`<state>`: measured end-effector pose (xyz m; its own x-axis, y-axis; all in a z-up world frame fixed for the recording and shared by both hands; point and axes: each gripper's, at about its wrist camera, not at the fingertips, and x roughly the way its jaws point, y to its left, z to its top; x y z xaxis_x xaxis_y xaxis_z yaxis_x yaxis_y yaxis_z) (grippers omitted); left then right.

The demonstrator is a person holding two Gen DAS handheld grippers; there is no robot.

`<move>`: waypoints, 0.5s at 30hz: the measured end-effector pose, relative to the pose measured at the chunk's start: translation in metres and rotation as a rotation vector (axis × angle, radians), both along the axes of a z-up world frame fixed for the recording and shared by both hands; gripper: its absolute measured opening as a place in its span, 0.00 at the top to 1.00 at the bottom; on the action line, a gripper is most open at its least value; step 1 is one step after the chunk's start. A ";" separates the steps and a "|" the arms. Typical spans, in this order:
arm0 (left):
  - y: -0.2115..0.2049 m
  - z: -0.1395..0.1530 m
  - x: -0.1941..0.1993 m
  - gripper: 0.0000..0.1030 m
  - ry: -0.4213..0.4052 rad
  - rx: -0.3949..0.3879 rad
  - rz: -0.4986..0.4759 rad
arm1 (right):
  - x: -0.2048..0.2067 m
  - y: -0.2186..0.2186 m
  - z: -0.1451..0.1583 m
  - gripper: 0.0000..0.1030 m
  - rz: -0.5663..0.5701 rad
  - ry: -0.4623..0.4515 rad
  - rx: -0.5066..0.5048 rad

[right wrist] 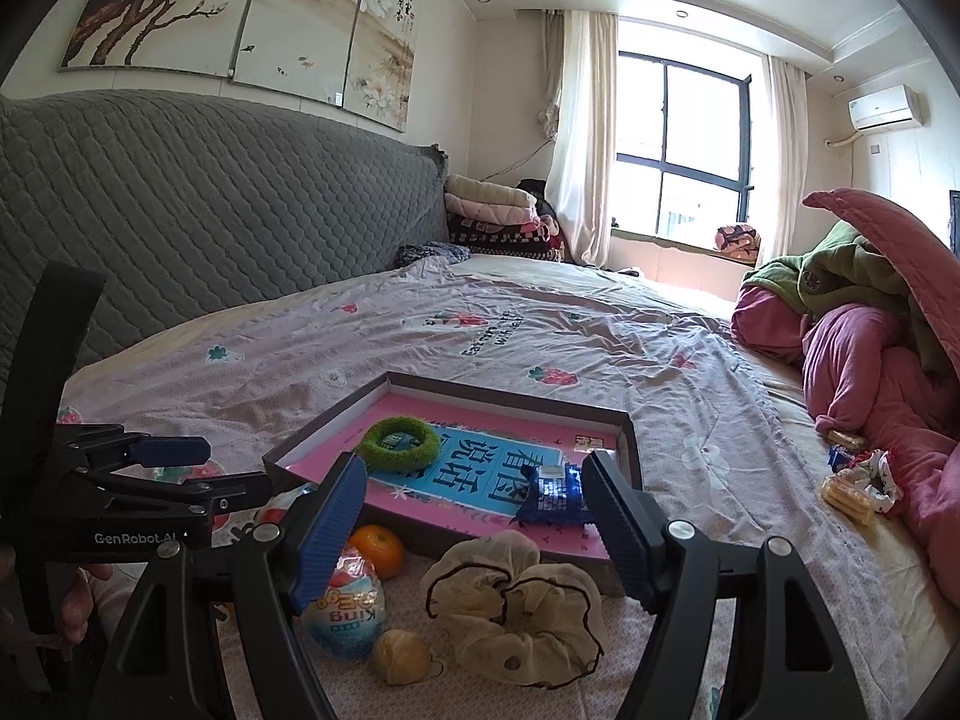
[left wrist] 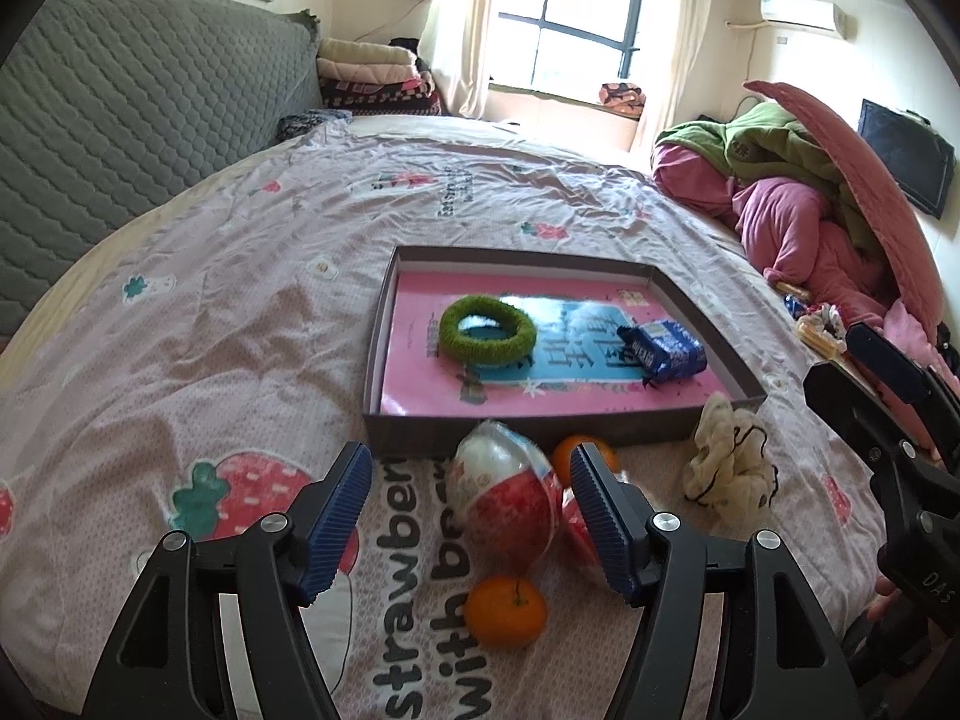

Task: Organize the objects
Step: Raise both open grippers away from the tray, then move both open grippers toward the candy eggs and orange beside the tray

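A shallow grey tray [left wrist: 384,324] lined with a pink sheet lies on the bed. A green fuzzy ring [left wrist: 487,333] and a blue snack packet [left wrist: 666,351] rest inside it. In front of the tray lie a red-and-white egg-shaped toy [left wrist: 510,498], two oranges [left wrist: 506,612] [left wrist: 585,456] and a cream scrunchie [left wrist: 729,468]. My left gripper [left wrist: 471,510] is open just above the egg, its pads clear of it. My right gripper [right wrist: 474,516] is open over the scrunchie [right wrist: 516,606], with the egg [right wrist: 348,612] by its left finger. A small yellowish item [right wrist: 402,657] sits beside the egg.
A pile of pink and green bedding [right wrist: 870,348] fills the right side. Snack packets and a patterned scrunchie [right wrist: 858,480] lie at its foot. A grey quilted headboard [right wrist: 210,210] runs along the left, with folded blankets [right wrist: 498,216] at its far end.
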<state>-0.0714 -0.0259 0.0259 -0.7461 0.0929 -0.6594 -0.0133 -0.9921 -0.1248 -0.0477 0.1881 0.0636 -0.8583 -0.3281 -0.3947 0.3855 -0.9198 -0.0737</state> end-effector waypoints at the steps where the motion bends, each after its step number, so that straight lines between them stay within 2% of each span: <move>1: 0.000 -0.002 0.002 0.32 -0.006 -0.002 0.000 | 0.001 0.000 -0.001 0.28 0.002 -0.002 0.002; 15: 0.008 -0.020 0.027 0.32 -0.066 -0.045 -0.033 | 0.020 -0.011 -0.013 0.29 0.046 -0.033 0.025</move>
<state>-0.0449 -0.0176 0.0061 -0.6980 0.0859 -0.7109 -0.0389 -0.9959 -0.0821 -0.0273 0.1771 0.0506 -0.8290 -0.3564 -0.4310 0.4296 -0.8992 -0.0827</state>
